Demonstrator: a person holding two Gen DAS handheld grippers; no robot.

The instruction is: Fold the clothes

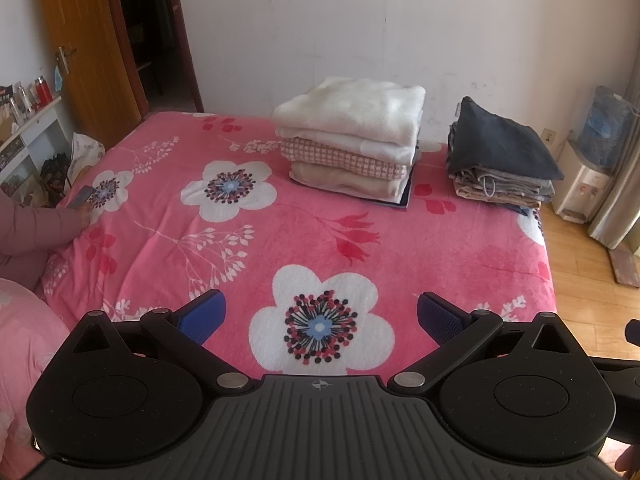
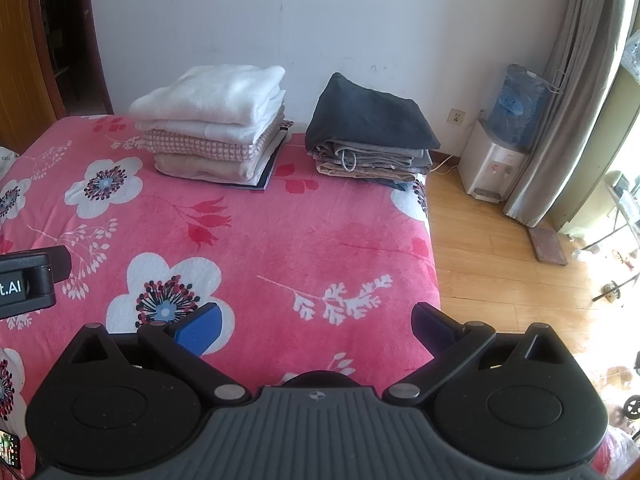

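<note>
Two piles of folded clothes stand at the far edge of the pink flowered bed [image 1: 304, 224]. The left pile [image 1: 352, 140] has white fleece on top, then pink check and beige; it also shows in the right wrist view [image 2: 212, 124]. The right pile [image 1: 500, 156] has a dark grey garment on top of grey and tan ones; it also shows in the right wrist view [image 2: 368, 132]. My left gripper [image 1: 320, 312] is open and empty above the near part of the bed. My right gripper [image 2: 316, 320] is open and empty near the bed's right edge.
A person in a mauve jacket [image 1: 32, 232] sits at the left edge of the bed. A wooden door [image 1: 88, 40] and a shelf [image 1: 24, 132] are at left. A water dispenser [image 2: 492, 160], a curtain [image 2: 560, 92] and wooden floor [image 2: 500, 264] lie right of the bed.
</note>
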